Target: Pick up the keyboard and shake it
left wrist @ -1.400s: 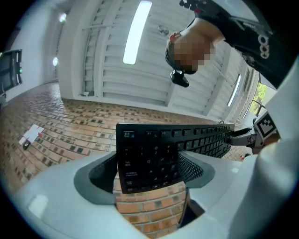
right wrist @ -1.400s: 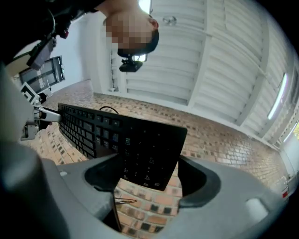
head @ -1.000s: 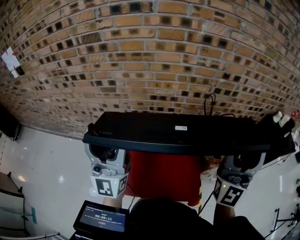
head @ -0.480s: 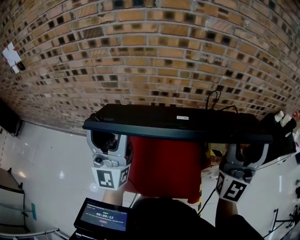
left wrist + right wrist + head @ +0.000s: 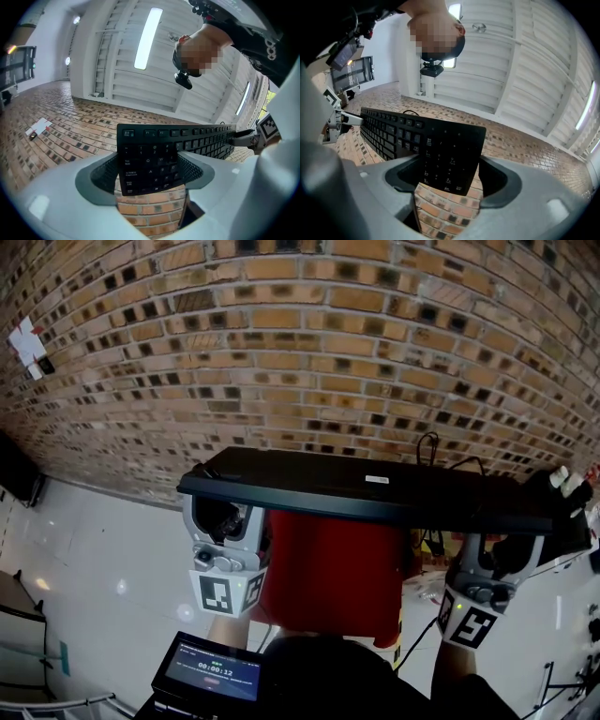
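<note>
On the left, the grey left gripper [image 5: 225, 518] is clamped on the left end of the long black plastic keyboard [image 5: 375, 495]. The keyboard is up in the air, almost level, in front of the brown brick wall [image 5: 300, 352]. Its keys face down. Under its middle there is a big red thing [image 5: 328, 577]. On the right, the grey right gripper [image 5: 496, 551] squeezes the other end of the keyboard, the end with the number keys.
</note>
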Action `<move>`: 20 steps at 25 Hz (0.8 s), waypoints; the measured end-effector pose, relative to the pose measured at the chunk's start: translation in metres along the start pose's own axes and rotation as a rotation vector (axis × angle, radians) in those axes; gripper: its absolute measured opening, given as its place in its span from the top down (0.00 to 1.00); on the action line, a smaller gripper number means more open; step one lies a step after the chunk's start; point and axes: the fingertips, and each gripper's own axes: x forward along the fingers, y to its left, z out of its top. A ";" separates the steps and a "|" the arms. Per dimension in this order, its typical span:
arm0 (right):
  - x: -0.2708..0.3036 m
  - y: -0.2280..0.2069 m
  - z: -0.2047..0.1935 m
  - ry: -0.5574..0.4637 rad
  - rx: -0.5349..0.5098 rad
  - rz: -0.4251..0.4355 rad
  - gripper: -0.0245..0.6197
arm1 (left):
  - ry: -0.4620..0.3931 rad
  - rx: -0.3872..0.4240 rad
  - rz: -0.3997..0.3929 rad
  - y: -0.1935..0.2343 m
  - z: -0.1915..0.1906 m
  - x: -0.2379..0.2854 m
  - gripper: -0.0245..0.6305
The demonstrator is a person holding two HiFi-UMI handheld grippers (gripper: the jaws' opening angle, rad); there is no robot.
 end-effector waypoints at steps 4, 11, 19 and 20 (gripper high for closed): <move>-0.002 0.003 0.044 -0.087 -0.055 -0.003 0.42 | -0.096 -0.013 -0.007 0.010 0.029 -0.002 0.35; -0.004 0.015 0.069 -0.157 -0.113 0.022 0.42 | -0.144 -0.047 0.000 0.025 0.037 -0.008 0.35; -0.011 0.016 0.043 -0.125 -0.061 0.015 0.42 | -0.108 -0.008 -0.020 0.019 0.027 -0.010 0.35; -0.014 0.014 0.029 -0.102 -0.028 0.003 0.42 | -0.096 0.018 -0.032 0.015 0.026 -0.008 0.35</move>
